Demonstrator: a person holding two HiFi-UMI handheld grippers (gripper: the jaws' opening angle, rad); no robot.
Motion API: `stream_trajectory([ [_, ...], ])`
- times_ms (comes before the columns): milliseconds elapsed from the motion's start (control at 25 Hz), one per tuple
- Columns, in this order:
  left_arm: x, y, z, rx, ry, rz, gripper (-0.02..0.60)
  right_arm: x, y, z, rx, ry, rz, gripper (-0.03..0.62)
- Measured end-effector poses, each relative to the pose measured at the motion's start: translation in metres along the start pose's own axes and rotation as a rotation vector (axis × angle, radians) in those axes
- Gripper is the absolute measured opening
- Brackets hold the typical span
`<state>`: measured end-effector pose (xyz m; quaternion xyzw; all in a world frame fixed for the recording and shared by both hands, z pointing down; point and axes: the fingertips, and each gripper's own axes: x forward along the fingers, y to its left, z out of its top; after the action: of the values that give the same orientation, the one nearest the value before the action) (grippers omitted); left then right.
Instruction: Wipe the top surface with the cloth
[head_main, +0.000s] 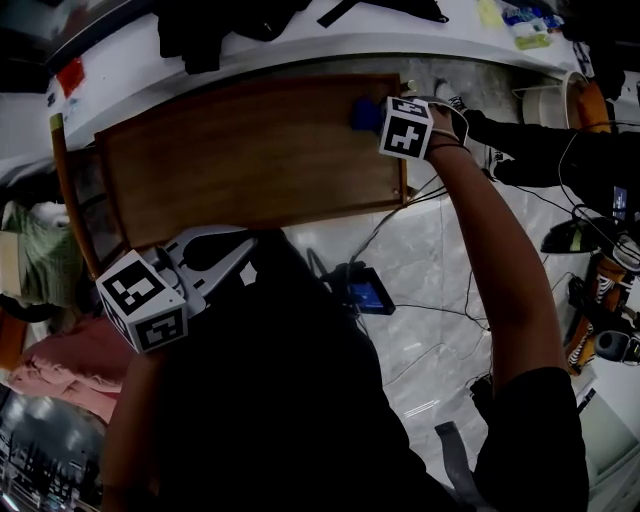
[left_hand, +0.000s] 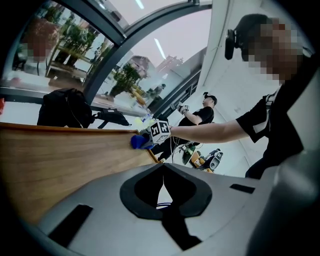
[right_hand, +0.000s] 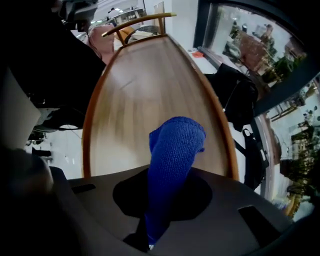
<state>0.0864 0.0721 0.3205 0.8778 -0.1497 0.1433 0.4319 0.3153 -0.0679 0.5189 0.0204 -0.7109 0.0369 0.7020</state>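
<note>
Jaws of right gripper (right_hand: 150, 232) clamp cloth (right_hand: 175, 150) on tabletop (right_hand: 135, 85), black bag (right_hand: 234, 97) beside.

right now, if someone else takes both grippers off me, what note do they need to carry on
Right gripper: shut on the blue knitted cloth, with the cloth's free end at the far right corner of the brown wooden tabletop.
Left gripper: shut and empty, held just off the tabletop's near left corner.
Done: cannot tell how much is wiped; the wood shows no marks either way.
Left: probably sweep the cloth along the tabletop toward its left end.
</note>
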Motion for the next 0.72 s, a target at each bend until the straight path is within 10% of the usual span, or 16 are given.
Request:
stream_trajectory([
  [720, 0.001, -0.017, 0.012, 0.063, -0.043, -0.058, 0.011, 0.010, 0.170, -0.018, -0.091, 0.110, 0.326, 0.046],
])
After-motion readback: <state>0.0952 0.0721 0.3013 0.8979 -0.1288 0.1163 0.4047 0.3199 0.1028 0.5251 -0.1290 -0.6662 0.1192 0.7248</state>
